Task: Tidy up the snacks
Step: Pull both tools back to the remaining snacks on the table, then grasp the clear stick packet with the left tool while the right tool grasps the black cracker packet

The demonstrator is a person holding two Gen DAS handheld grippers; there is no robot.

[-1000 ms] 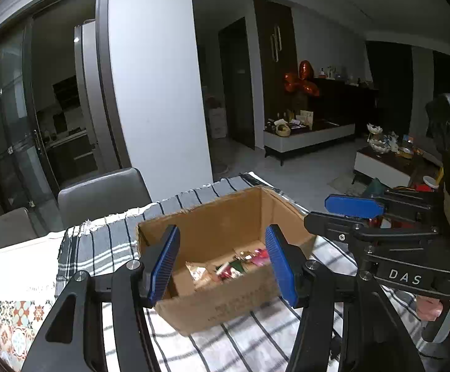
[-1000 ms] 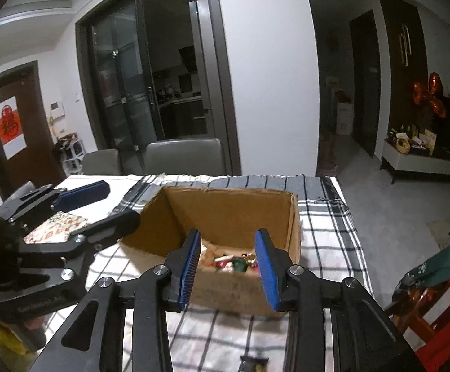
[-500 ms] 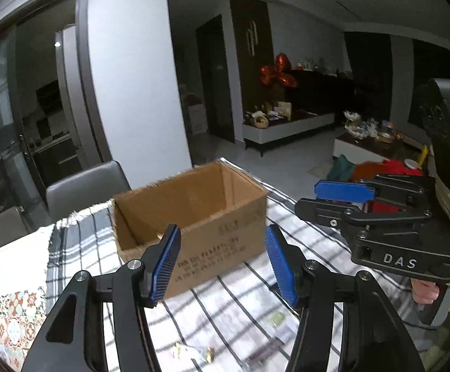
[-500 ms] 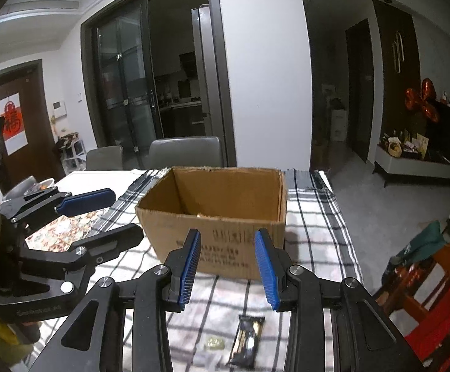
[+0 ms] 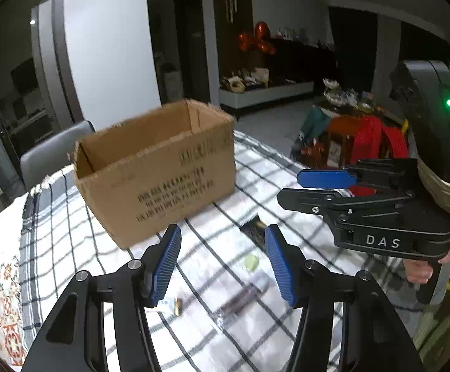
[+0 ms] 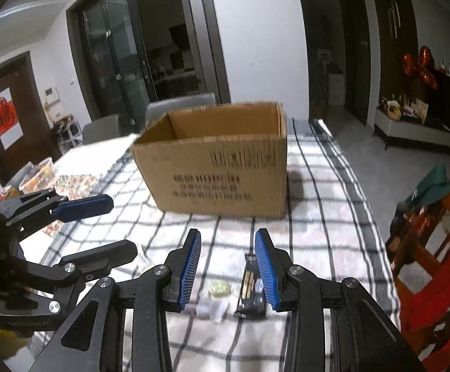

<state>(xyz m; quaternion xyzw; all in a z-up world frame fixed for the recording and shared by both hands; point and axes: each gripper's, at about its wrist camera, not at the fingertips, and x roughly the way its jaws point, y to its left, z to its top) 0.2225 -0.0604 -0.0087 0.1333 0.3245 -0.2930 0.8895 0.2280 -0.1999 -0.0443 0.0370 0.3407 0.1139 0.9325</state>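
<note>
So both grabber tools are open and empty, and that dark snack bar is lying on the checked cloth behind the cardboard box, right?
Not quite. The dark snack bar lies on the checked cloth in front of the cardboard box, not behind it, as the right wrist view shows. The left gripper and right gripper are indeed open and empty.

The cardboard box [image 6: 225, 167] is brown with dark print. The tablecloth [image 6: 318, 217] is white with black checks. One small snack [image 6: 220, 288] seems pale green.

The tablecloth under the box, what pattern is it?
White tablecloth with dark checked lines, clearest in the right wrist view.
</note>
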